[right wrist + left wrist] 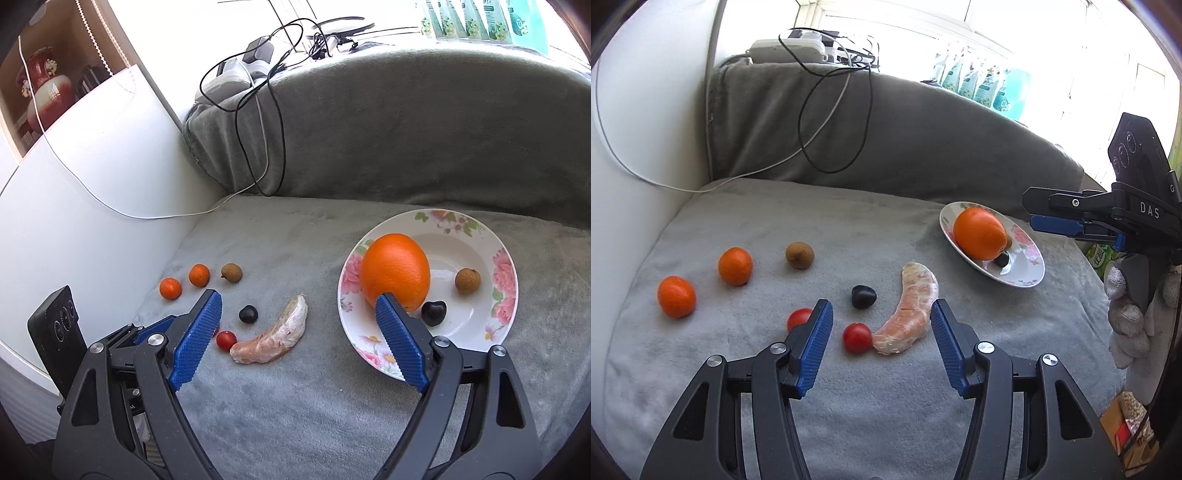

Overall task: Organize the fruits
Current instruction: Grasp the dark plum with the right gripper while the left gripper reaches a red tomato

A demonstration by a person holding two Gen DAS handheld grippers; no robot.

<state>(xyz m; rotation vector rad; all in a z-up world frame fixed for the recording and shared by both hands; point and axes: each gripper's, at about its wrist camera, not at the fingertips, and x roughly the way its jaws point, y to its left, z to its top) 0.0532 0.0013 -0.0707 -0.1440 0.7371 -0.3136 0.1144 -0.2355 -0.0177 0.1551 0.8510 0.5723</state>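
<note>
A floral plate [476,334] [1030,275] on the grey blanket holds a big orange [395,277] [979,232], a brown longan [467,281] and a dark cherry [433,313]. Loose on the blanket lie a peeled citrus segment [914,310] [275,338], two cherry tomatoes [857,336] [798,317], a dark cherry [863,296], a longan [799,254] and two mandarins [735,266] [676,296]. My left gripper [881,315] is open, its tips on either side of a tomato and the segment. My right gripper [299,306] is open and empty, above the blanket beside the plate.
A grey cushion back [886,129] rises behind the fruit, with black and white cables [827,122] draped over it. A white wall [74,206] borders the left. A cardboard box [1126,428] sits at the blanket's right edge.
</note>
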